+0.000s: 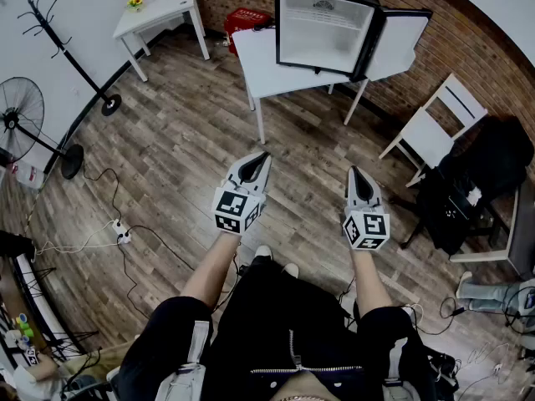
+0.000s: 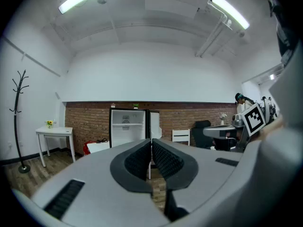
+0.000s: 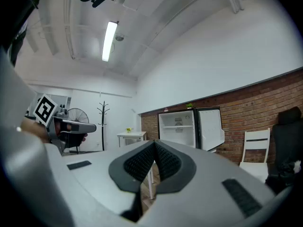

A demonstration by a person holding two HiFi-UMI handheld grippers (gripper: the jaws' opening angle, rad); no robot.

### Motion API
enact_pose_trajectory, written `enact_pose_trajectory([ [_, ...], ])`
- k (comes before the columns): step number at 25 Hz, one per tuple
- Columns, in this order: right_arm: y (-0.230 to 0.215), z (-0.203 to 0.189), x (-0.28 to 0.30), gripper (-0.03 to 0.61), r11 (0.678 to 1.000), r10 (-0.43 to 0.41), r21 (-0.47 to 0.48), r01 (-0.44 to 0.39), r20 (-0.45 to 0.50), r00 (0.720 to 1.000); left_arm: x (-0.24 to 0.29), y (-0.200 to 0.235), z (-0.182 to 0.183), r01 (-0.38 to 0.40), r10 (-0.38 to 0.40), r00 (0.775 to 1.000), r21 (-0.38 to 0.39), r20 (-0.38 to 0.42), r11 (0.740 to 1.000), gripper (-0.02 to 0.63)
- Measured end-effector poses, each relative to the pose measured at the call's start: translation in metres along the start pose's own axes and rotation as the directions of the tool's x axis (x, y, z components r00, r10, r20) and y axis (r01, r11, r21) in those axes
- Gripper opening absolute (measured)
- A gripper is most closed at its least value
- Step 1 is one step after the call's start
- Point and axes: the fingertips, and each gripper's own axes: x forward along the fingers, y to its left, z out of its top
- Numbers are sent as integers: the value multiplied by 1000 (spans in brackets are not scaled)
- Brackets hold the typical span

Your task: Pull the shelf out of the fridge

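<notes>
A small black fridge stands on a white table against the brick wall, its door swung open to the right. Inside, a thin shelf crosses the white interior near the top; the shelf and fridge also show far off in both gripper views. My left gripper and right gripper are held in front of the person's body, well short of the table. Both are shut with nothing between their jaws.
A white side table with a yellow flower stands at the back left, a red crate beside the fridge table. A white chair and black bags lie to the right. A coat rack, fan and floor cables occupy the left.
</notes>
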Motion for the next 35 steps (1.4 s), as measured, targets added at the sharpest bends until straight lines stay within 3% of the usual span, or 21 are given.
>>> enact_pose_trajectory([
  [8,9,3,-16,3,1000,19,7,-19,24,1000,-16,-9,-7,-19,19,1000,-24,-8,1000,25],
  [15,15,-12,-23,3,998,70,0,-70,-44,997,-22,-21,-13,-13,12,1000,-29,-15,1000,25],
  [24,16,-3,-36,3,999,53,1,-53,-10,999,-27,-29,-19,-21,20,1000,-41,-18,999,25],
  [35,-9,-6,-1,3,999,37,12,-37,-17,999,21,-12,-19,-5,4,1000,-50,-16,999,25],
])
